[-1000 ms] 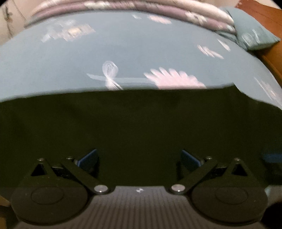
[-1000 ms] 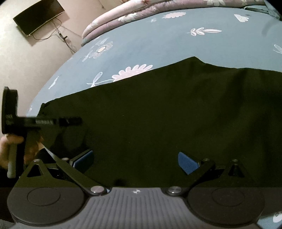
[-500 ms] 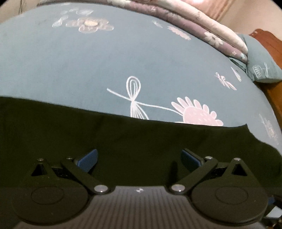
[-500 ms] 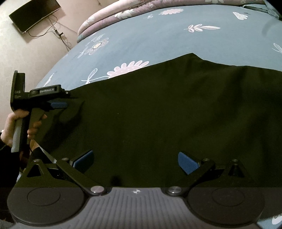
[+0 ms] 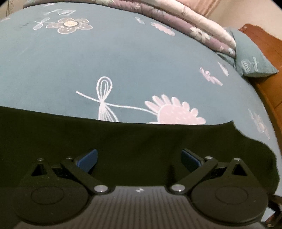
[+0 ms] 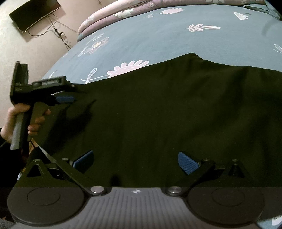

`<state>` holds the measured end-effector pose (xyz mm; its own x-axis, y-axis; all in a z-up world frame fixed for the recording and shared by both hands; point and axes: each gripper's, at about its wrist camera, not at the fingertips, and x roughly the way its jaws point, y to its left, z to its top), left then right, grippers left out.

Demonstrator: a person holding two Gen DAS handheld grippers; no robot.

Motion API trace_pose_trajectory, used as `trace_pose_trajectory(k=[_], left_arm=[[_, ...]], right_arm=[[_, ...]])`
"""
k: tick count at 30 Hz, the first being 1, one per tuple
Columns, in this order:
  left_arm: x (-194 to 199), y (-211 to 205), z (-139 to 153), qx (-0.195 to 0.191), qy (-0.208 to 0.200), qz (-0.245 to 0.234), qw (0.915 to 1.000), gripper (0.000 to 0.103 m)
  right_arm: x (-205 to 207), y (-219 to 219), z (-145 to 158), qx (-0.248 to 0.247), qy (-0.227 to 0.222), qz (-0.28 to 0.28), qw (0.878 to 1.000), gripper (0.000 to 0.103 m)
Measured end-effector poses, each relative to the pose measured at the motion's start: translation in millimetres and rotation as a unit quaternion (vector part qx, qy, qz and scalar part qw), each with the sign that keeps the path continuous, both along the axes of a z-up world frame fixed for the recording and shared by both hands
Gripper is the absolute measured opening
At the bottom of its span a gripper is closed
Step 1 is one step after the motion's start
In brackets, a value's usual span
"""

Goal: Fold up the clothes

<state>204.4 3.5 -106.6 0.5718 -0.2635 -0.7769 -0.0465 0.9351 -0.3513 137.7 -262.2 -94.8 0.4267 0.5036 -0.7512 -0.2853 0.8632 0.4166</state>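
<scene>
We see a black garment spread flat on a bed covered by a blue-grey sheet printed with pale flowers. The garment lies along the near edge of the bed, its far hem crossing a pink flower print and a white bow-like drawing. In the right wrist view that hem rises to a small peak partway along, toward the right side of the bed.

Our left gripper hangs low over the near part of the garment with its blue pads spread wide apart, nothing between them. We see the same tool from the side in the right wrist view, held by a hand at the left near corner of the garment, its fingers above the cloth; we cannot tell whether they touch it.

Our right gripper is likewise spread wide and empty, over the near middle of the garment.

At the far edge of the bed lies a folded quilt in pink and mauve, with a blue-grey pillow beside a wooden headboard. A dark wall-mounted screen with dangling cables hangs on the wall beyond the bed's left side.
</scene>
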Motion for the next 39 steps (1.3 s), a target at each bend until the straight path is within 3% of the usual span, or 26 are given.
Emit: trace_pose_trajectory(k=[4, 14, 18, 26, 29, 34, 39], left_arm=[[-10.1, -15.7, 0.0, -0.031, -0.006, -0.032, 0.999, 0.1], [-6.9, -46.4, -0.8, -0.014, -0.019, -0.063, 0.9977, 0.1], [-3.1, -49.8, -11.9, -0.014, 0.003, -0.053, 0.9985, 0.1], [-17.9, -20.3, 36.8, -0.01, -0.033, -0.038, 0.9987, 0.1], [-24.8, -8.1, 41.8, -0.013, -0.021, -0.034, 0.9991, 0.1], [-40.0, -3.3, 32.1, 0.057, -0.012, -0.028, 0.9979, 0.1], [-49.4, 39.7, 68.8, 0.085, -0.031, 0.022, 0.9956, 0.1]], right_arm=[[-0.1, 1.1, 0.8, -0.004, -0.001, 0.001, 1.0, 0.103], [0.1, 0.6, 1.3, -0.004, 0.0, 0.001, 1.0, 0.103], [-1.0, 3.6, 1.4, -0.012, -0.003, 0.004, 1.0, 0.103], [-2.4, 3.7, 3.0, -0.008, -0.008, 0.008, 1.0, 0.103], [-3.2, 7.2, 3.0, -0.01, -0.009, 0.015, 1.0, 0.103], [-3.0, 7.8, 2.1, -0.011, -0.008, 0.013, 1.0, 0.103], [-2.7, 0.2, 5.6, -0.004, -0.014, -0.009, 1.0, 0.103]])
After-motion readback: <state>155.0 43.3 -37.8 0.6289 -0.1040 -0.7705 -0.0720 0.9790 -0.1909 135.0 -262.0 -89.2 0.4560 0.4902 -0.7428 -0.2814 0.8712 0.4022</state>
